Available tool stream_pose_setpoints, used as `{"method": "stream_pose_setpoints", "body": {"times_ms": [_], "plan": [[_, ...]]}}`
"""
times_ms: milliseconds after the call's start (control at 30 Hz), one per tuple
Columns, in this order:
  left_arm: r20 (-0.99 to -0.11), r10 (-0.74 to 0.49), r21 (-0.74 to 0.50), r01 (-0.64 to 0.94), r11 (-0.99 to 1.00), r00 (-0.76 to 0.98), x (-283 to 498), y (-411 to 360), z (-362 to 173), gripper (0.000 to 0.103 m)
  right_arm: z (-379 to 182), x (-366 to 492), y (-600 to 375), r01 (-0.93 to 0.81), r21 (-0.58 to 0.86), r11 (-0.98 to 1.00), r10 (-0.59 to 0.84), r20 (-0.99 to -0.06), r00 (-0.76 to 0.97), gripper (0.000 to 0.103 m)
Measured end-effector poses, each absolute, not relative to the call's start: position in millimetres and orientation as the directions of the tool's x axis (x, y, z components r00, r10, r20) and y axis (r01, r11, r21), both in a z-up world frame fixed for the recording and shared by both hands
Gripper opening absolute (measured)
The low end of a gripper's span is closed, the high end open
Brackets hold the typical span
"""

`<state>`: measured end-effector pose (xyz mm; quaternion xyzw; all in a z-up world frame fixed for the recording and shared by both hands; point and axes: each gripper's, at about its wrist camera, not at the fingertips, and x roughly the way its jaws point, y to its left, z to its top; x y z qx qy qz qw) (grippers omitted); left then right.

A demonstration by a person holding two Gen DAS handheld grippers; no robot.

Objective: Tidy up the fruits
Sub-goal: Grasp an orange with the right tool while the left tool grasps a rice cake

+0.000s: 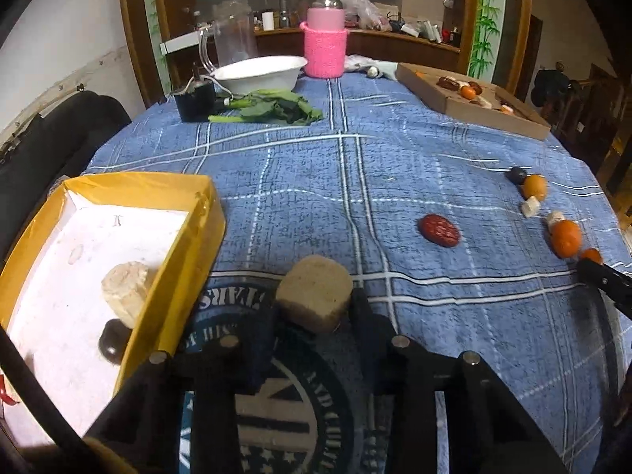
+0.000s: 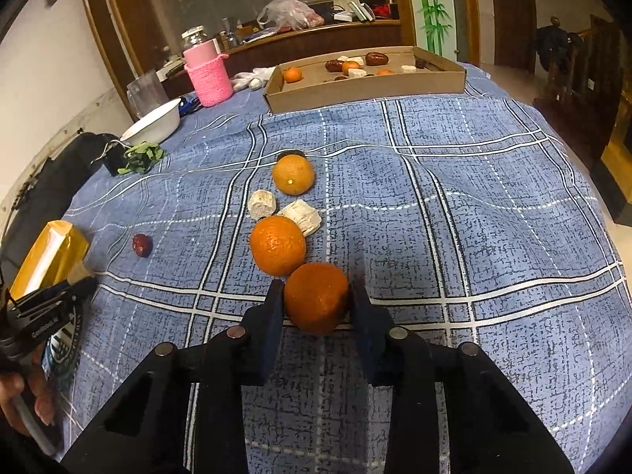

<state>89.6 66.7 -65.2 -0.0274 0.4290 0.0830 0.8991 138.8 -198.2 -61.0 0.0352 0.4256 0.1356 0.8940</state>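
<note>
My left gripper [image 1: 314, 306] is shut on a pale beige chunk [image 1: 314, 296], held beside the yellow box [image 1: 185, 237]. The box holds another pale chunk [image 1: 125, 291] and a dark round fruit [image 1: 113, 341]. My right gripper [image 2: 316, 300] is shut on an orange mandarin [image 2: 316, 296] at the blue checked cloth. Just beyond lie a second mandarin [image 2: 277, 245], two pale chunks [image 2: 261, 203], a third mandarin [image 2: 293, 174] and a dark fruit [image 2: 290, 154]. A red date [image 1: 439, 230] lies alone mid-table; it also shows in the right wrist view [image 2: 141, 245].
A brown cardboard tray [image 2: 367, 87] with several fruits stands at the far side. A white bowl [image 1: 260, 73], pink-sleeved jar [image 1: 326, 37], clear jug [image 1: 233, 35], green leaves [image 1: 272, 106] and a small black box [image 1: 195, 100] stand at the far left.
</note>
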Motion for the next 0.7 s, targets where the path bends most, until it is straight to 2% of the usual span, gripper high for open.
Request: {"method": "stream_pose_setpoints", "body": {"times_ms": [400,700], "plan": [[-0.738,0.032,-0.030,-0.080,0.996,0.674,35.6,42.8,-42.3,0.039,-28.3,80.4,-196.5,-0.230,0.182,0.956,0.291,-0.688,0.665,0.031],[-0.717,0.007,-0.044,-0.055,0.998,0.697,2.9,41.4,-30.5,0.038,-19.0,40.2,-191.4,-0.241,0.221,0.945,0.326,-0.676,0.661,0.031]]}}
